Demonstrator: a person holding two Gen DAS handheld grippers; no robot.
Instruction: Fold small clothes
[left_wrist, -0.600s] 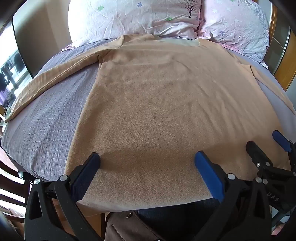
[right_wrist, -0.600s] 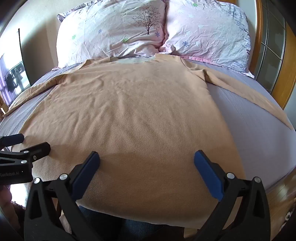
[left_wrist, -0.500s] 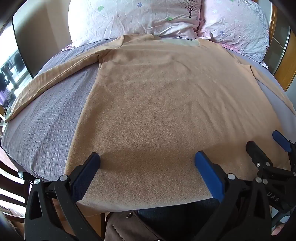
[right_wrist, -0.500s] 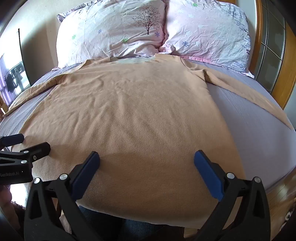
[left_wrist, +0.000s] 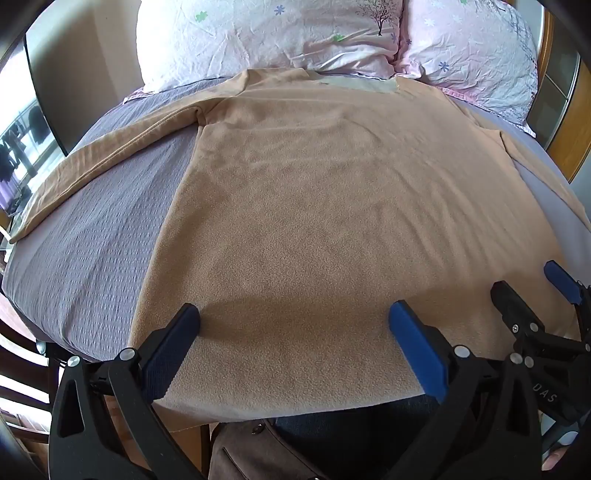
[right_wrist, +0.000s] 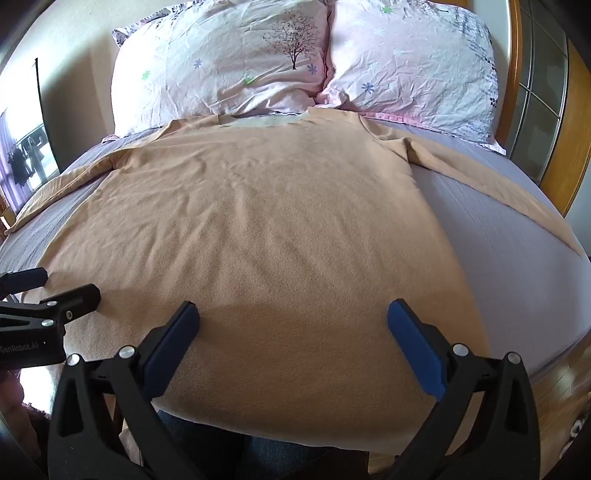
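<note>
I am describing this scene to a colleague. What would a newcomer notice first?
A tan long-sleeved fleece top lies flat across the grey-sheeted bed, its sleeves spread to both sides. Two pink floral pillows sit behind its collar. The open left gripper and right gripper hover over its near hem.

Both jaws spread wide, nothing gripped. Left hand-held gripper (left_wrist: 293, 332) points toward 12 o'clock, and the right hand-held gripper (right_wrist: 293, 330) sits just off at its 3 o'clock, same heading.

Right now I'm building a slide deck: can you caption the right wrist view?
Open right gripper poised over the hem of a tan long-sleeved shirt spread flat on a bed.
</note>
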